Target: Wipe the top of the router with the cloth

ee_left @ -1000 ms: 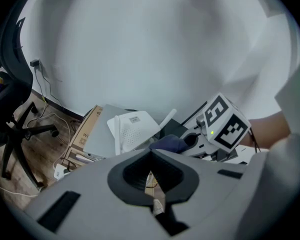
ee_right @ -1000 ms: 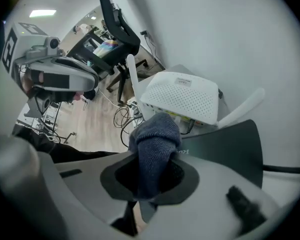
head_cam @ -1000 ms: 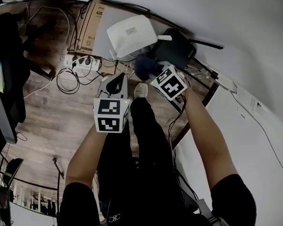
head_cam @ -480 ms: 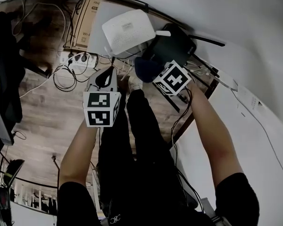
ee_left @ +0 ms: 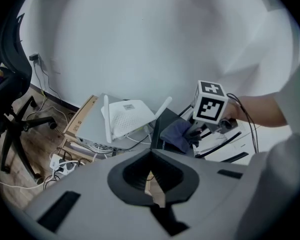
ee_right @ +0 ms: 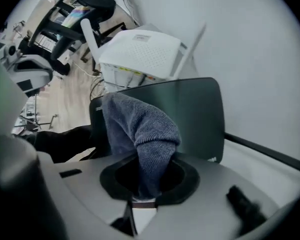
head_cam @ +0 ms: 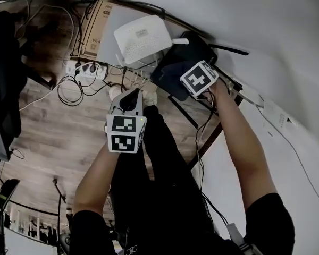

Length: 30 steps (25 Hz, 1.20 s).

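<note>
Right hand-held gripper (ee_right: 142,184), clamped on the cloth (ee_right: 140,126), presses it onto the black router (ee_right: 195,109) at upper centre of the head view. Unwiped top lies ahead, toward the wall. Left hand-held gripper (ee_left: 151,176), closed and empty, is farther off.

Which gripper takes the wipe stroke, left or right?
Right. The right gripper is shut on the cloth, which rests on the black router. The left gripper holds nothing and hangs back over the floor.
</note>
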### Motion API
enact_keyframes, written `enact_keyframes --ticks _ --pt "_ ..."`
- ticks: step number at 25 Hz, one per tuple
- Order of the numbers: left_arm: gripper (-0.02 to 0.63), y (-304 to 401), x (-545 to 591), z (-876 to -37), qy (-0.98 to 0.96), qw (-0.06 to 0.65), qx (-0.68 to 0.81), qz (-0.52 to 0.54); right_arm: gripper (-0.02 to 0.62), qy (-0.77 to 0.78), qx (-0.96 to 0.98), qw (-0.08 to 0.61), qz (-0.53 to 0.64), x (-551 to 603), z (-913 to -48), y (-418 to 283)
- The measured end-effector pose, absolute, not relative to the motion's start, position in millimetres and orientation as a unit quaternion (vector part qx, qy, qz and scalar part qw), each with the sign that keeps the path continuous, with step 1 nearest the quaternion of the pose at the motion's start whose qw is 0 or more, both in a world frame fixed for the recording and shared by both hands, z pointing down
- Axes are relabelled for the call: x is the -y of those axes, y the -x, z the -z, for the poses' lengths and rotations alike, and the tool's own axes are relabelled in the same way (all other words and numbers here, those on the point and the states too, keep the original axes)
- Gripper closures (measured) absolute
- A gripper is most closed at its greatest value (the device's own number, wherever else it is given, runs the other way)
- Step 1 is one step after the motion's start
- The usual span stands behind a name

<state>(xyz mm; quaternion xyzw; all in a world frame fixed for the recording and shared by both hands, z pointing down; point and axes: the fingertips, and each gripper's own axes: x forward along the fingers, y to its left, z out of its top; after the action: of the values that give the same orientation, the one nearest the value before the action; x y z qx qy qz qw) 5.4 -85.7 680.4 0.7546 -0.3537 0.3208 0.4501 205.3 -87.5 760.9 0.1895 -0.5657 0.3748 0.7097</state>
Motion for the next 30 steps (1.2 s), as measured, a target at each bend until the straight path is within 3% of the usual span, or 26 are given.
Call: enact_keyframes --ticks 5,17,30 --pt "0.601 6.1 84.0 -683.0 -0.747 0.45 0.369 -0.322 0.535 -0.287 0.545 0.698 -0.365 123.6 -766.0 -239.8" --pt "0.601 14.1 86.5 -683.6 -0.738 0.453 0.391 -0.313 0.535 -0.375 0.58 0.588 -0.421 155.1 -765.5 -257.5" --pt "0.601 -0.1 51.2 -690.8 -0.723 0.463 0.398 -0.321 0.535 -0.391 0.647 0.564 -0.333 211.6 -766.6 -236.2"
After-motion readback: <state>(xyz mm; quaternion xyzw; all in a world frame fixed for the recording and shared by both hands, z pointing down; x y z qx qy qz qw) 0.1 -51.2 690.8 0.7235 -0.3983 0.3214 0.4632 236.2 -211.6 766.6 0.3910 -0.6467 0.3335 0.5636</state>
